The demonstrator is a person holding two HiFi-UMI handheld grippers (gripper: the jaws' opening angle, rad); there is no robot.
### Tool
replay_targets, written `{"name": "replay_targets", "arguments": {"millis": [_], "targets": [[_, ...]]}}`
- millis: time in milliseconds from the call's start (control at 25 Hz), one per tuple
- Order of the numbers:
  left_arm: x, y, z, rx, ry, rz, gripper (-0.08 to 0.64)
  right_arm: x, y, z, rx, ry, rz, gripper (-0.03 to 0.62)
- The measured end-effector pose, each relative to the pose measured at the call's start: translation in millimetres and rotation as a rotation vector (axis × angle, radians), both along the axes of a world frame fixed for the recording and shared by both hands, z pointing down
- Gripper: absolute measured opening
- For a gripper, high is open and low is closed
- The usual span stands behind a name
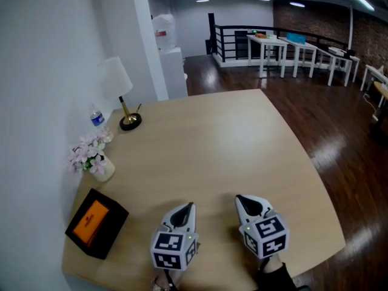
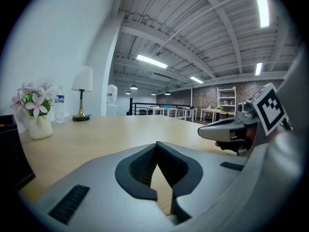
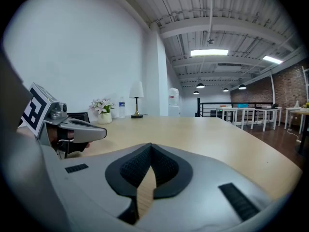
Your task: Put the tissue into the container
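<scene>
A black box with an orange top (image 1: 96, 222) lies at the table's front left. No loose tissue shows in any view. My left gripper (image 1: 190, 206) hovers near the front edge, to the right of the box, shut with nothing between its pads. My right gripper (image 1: 238, 199) is beside it, also shut and empty. In the left gripper view the jaws (image 2: 157, 146) meet at their tips over bare wood, with the right gripper (image 2: 231, 129) on the right. In the right gripper view the jaws (image 3: 150, 146) are likewise closed, with the left gripper (image 3: 77, 129) on the left.
A white vase of pink flowers (image 1: 94, 156), a small water bottle (image 1: 97, 119) and a white-shaded lamp (image 1: 121, 96) stand along the wall at the left. The wooden table (image 1: 230, 150) curves off at the right; beyond it is dark floor with white tables (image 1: 303, 50).
</scene>
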State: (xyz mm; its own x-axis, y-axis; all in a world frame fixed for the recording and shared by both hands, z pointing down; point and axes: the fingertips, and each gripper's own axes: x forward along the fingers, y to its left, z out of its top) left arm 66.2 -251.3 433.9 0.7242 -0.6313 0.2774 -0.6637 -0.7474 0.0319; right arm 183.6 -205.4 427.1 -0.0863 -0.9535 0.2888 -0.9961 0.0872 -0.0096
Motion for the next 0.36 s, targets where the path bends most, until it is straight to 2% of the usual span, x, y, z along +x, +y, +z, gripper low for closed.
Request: {"name": "replay_targets", "arguments": {"millis": [360], "targets": [[1.3, -0.5, 1.6, -0.002, -0.009, 0.009, 0.002, 3.1, -0.5, -0.5, 0.002, 0.001, 0.0, 0.0]]}}
